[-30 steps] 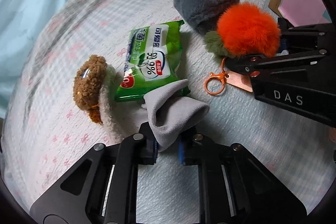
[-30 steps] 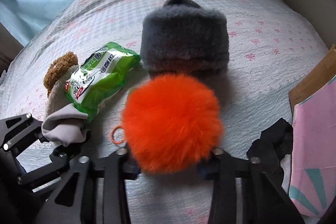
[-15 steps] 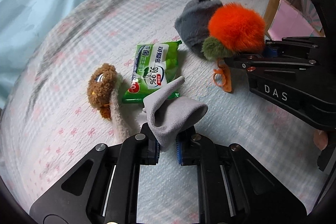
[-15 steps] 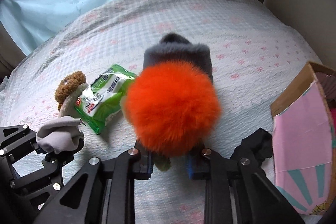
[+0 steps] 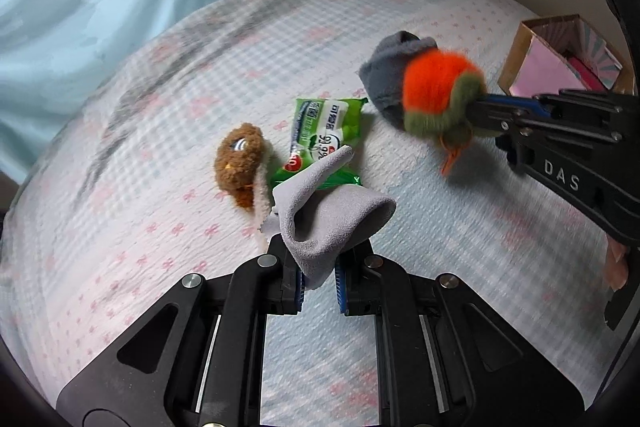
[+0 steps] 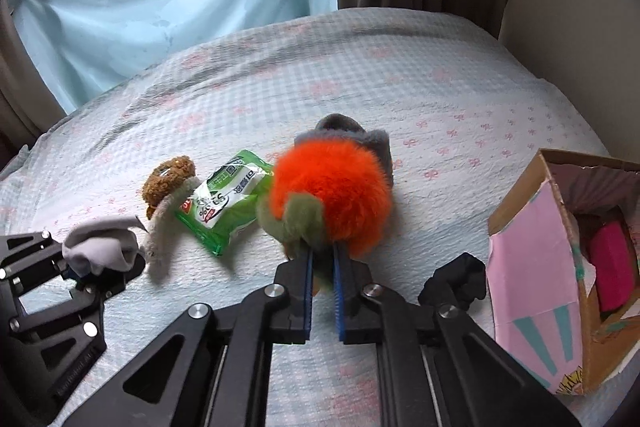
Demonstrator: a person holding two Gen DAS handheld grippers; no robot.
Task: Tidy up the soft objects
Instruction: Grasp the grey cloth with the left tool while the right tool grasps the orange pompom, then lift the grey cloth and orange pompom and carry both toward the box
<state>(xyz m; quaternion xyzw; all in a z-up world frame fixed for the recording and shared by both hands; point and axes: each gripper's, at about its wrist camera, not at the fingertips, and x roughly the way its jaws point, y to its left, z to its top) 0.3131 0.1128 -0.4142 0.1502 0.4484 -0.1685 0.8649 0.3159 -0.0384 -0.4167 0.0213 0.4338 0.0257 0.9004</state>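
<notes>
- Holding a grey cloth, the left gripper has its jaws closed on a bunched fold; the cloth stands clear of the bed.
- The right gripper is clamped on the green base of an orange pompom, which hangs above the bed.
- Cloth: light, limp, likely to sag and slide; a pinch on a thick gather should hold better than on an edge.
- Pompom: airy, fur squashes; the firm base seems the safest hold.
- On the bed lie a wipes pack, slick and crinkly, a brown plush and a grey slipper.
- An open box sits to the right, a probable destination.
</notes>
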